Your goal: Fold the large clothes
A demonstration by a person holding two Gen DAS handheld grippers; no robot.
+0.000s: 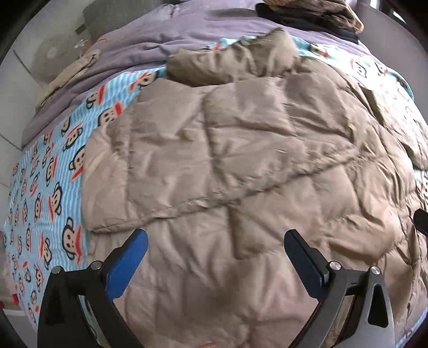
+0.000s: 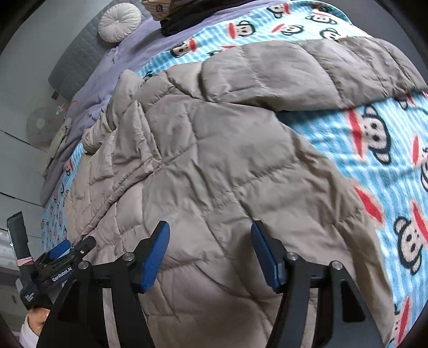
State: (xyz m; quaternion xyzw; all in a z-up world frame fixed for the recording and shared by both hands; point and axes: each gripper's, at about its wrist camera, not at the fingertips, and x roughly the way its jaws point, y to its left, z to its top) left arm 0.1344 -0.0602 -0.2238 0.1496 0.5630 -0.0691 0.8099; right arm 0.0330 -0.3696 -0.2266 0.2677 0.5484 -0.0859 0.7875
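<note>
Looking down at a big puffy taupe quilted coat (image 1: 227, 166) spread out across a bed, lying on a light blue striped blanket (image 1: 50, 187) covered in cartoon monkey faces. Filling most of the left wrist view, with blanket showing at 9 o'clock and a bit more at 2 o'clock. Left tool (image 1: 215, 241) spread wide, blue pads (image 1: 128, 257) apart, hovering just over the near part of the coat and pinching nothing. Same deal on the other side: right tool (image 2: 210, 233) also spread, blue pads (image 2: 156, 254) apart with only coat fabric visible between them, can't tell whether actually touching it or just above. From the right wrist view, one sleeve (image 2: 307, 72) stretched out toward 1 o'clock across the blanket, coat body running from 12 down to 6, with bunched-up folds (image 2: 123, 99) near 10 o'clock that look like the collar or hood area, hard to say which. Left tool also peeking in at 8 o'clock of that view, near the coat's edge. Beyond the blanket, a lilac sheet or duvet (image 1: 187, 34) toward 11–12 o'clock, a dark pile of other clothes (image 1: 315, 16) at 1 o'clock in the left view, and a round white cushion (image 2: 119, 22) at 11 o'clock in the right view, up against a grey quilted headboard (image 2: 77, 59).
</note>
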